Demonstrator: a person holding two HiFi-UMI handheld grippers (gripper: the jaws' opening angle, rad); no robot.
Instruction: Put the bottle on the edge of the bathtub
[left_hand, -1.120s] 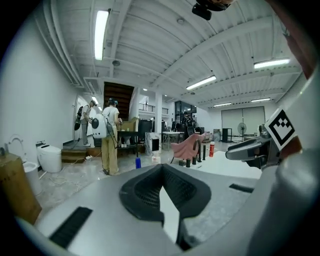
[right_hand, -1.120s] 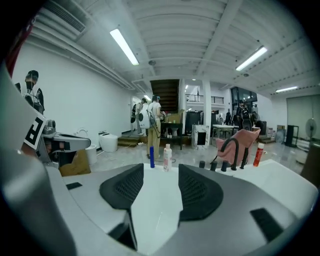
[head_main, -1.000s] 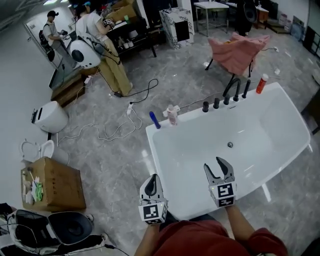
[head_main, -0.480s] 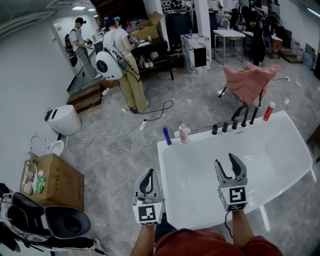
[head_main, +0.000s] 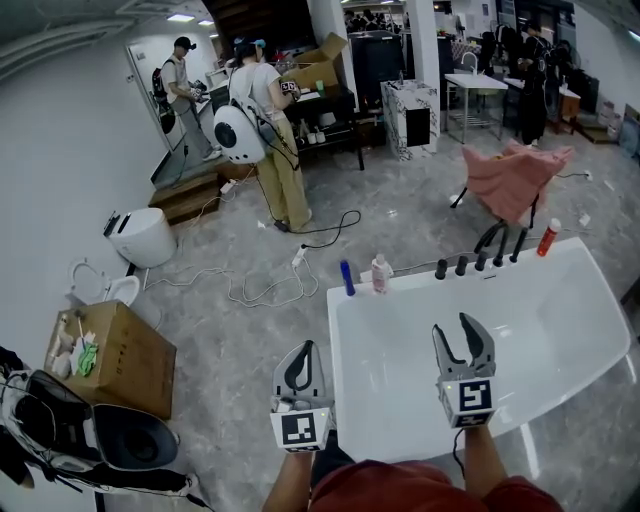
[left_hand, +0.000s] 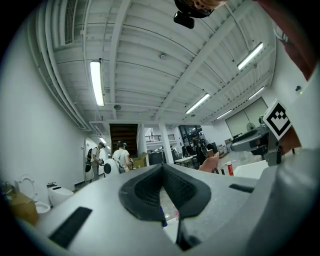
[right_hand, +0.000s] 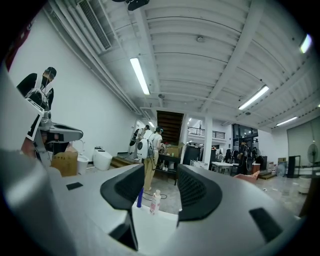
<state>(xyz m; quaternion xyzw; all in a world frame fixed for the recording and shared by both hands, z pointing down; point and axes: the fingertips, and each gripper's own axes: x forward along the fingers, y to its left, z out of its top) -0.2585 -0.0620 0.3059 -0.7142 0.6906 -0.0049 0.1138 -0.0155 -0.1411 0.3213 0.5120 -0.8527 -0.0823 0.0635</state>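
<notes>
The white bathtub (head_main: 540, 330) fills the right middle of the head view. On its far rim stand a blue bottle (head_main: 346, 278) and a clear bottle with pink contents (head_main: 380, 273). A red-orange bottle (head_main: 548, 237) stands at the far right corner, past a row of black taps (head_main: 483, 262). My left gripper (head_main: 302, 352) hangs shut and empty over the tub's near left corner. My right gripper (head_main: 462, 334) is open over the near rim, nothing between its fingers. Far ahead between the jaws in the right gripper view are the blue bottle (right_hand: 139, 198) and the clear bottle (right_hand: 155, 201).
A cardboard box (head_main: 110, 355) and a white toilet (head_main: 140, 237) stand on the floor at the left. White cables (head_main: 260, 285) trail across the floor. A pink cloth (head_main: 515, 180) hangs on a chair behind the tub. Two people (head_main: 265, 120) stand far back.
The head view has tilted up, so the tub and bottles sit lower and more of the room shows. Both grippers keep their places; left stays shut, right stays open.
</notes>
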